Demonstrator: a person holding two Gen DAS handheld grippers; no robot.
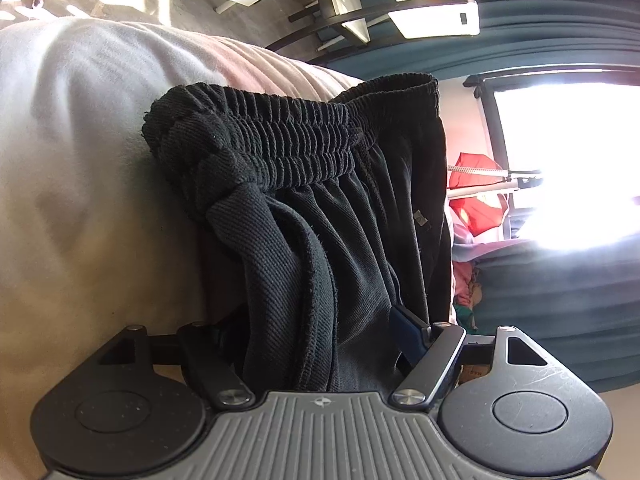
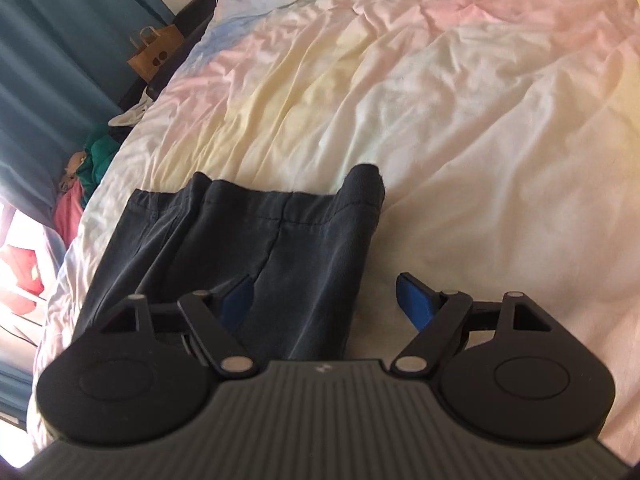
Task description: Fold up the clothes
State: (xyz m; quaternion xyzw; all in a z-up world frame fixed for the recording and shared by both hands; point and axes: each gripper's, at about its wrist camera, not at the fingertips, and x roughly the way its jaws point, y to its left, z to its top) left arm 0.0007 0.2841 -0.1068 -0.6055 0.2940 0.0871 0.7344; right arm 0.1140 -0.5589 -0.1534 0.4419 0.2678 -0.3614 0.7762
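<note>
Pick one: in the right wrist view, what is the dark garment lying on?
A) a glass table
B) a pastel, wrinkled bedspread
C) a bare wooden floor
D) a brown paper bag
B: the dark garment is spread flat on the wrinkled pastel bedspread, with pink, yellow and blue patches of it showing around the garment.

No words, brand names or numbers can be read in either view — the prints are too small or too blurred. A small pale tag (image 1: 421, 217) sits on the black trousers (image 1: 320, 216) in the left wrist view, its marking illegible. A brown paper bag (image 2: 154, 53) beside the bed in the right wrist view carries a dark printed logo — round shapes only, no letters made out.
</note>
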